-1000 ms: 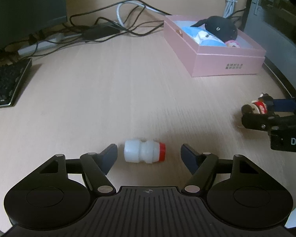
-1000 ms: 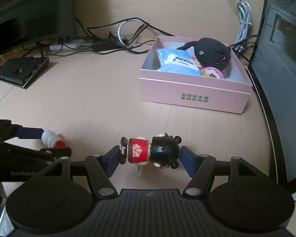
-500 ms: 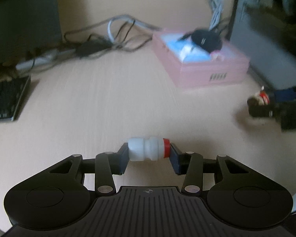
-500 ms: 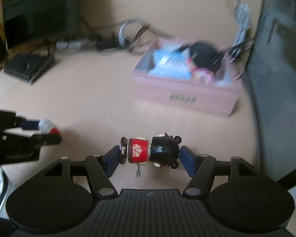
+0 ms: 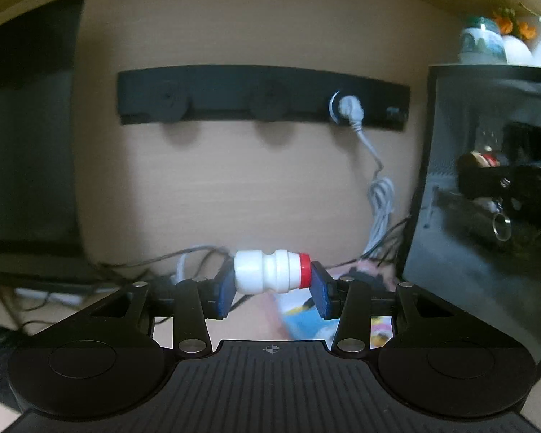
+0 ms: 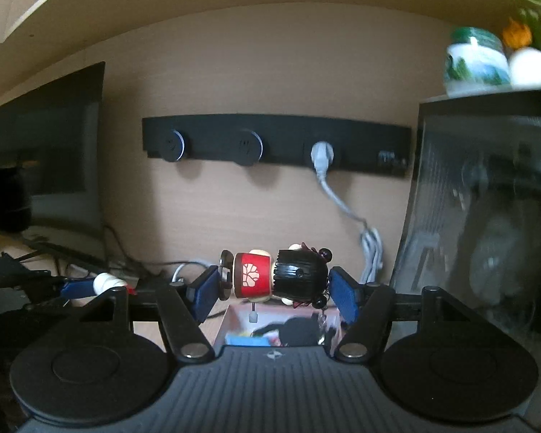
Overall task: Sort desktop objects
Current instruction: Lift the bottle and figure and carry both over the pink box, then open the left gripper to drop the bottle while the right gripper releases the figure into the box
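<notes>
- Two things are up in the air at once: the left tool [image 5: 272, 288] pinches a small white bottle [image 5: 267, 276] with a red cap end to end between its blue pads, and the right tool [image 6: 272, 290] pinches a little doll [image 6: 274, 279] in a red dress, base against one pad and black hair against the other.
- Both things lie sideways in the grip, clear of the worktop, with the pink box [image 6: 231, 319] low in the right wrist view, just beyond that tool.
- The box already looks well filled, a blue packet [image 6: 247, 341] and a dark soft toy [image 6: 299, 326] showing inside, so free room seems scarce.
- Risk, as I judge it: the bottle is smooth and held only at its ends, so a tilt or a jolt could let it pivot and slip out.
- The doll's hanging charm [image 6: 252, 315] and its key ring could snag on the box wall or the toy as it goes down.
- The two tools hang near each other, the left one showing at the left edge of the right wrist view; lowering both together could make them knock.
- A glass panel [image 6: 487, 234] stands close on the right, easy to bump.
</notes>
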The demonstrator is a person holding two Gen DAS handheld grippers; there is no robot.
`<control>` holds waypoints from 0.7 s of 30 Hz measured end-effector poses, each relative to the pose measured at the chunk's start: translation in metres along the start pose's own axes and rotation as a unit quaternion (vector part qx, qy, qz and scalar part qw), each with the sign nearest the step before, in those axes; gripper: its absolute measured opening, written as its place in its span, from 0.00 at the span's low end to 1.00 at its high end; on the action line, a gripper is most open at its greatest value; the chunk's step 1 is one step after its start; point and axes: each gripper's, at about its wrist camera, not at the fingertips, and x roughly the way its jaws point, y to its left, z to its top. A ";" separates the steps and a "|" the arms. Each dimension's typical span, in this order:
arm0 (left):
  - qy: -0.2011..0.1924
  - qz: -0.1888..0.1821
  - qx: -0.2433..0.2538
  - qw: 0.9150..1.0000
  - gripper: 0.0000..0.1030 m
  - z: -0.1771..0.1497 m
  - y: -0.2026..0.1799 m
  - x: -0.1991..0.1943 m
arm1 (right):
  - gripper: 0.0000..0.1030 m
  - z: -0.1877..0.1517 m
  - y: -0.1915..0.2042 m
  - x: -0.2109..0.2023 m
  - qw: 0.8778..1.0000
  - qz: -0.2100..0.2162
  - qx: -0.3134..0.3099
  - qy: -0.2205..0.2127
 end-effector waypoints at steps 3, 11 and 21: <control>0.007 -0.019 0.015 1.000 0.46 -0.006 -0.005 0.018 | 0.64 0.011 0.000 0.009 0.999 -0.025 -0.009 -0.019; 0.091 -0.056 0.012 0.994 0.46 -0.034 -0.003 0.075 | 0.64 0.019 -0.029 0.041 0.997 -0.061 0.048 -0.008; 0.100 -0.166 0.067 0.979 0.80 -0.039 -0.068 0.118 | 0.64 0.011 -0.044 0.080 0.993 -0.094 0.071 0.020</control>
